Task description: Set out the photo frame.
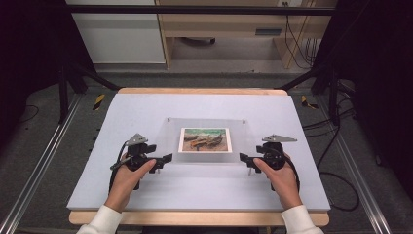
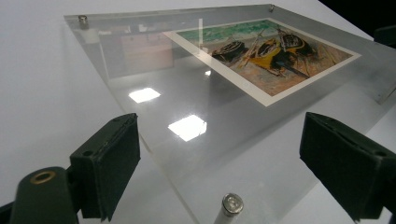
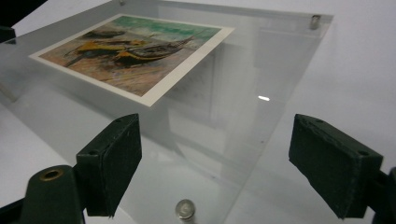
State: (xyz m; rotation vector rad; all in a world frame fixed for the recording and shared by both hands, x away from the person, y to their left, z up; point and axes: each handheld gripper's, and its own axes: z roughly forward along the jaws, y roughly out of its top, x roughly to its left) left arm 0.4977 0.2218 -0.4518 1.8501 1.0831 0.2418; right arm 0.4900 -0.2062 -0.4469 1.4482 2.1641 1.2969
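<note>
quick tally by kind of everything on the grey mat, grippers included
clear acrylic frame panel: 1
printed picture of boats: 1
small silver corner posts, visible (one at): 4
black two-jaw grippers, left gripper and right gripper, both open: 2
total: 8

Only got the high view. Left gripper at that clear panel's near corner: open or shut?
Observer: Open. In the left gripper view, the left gripper has its fingers spread wide, with the clear panel and its near-left post between them.
Operator: Right side the same?
Observer: Yes. In the right gripper view, the right gripper is open too, with the near-right post low between its fingers.
</note>
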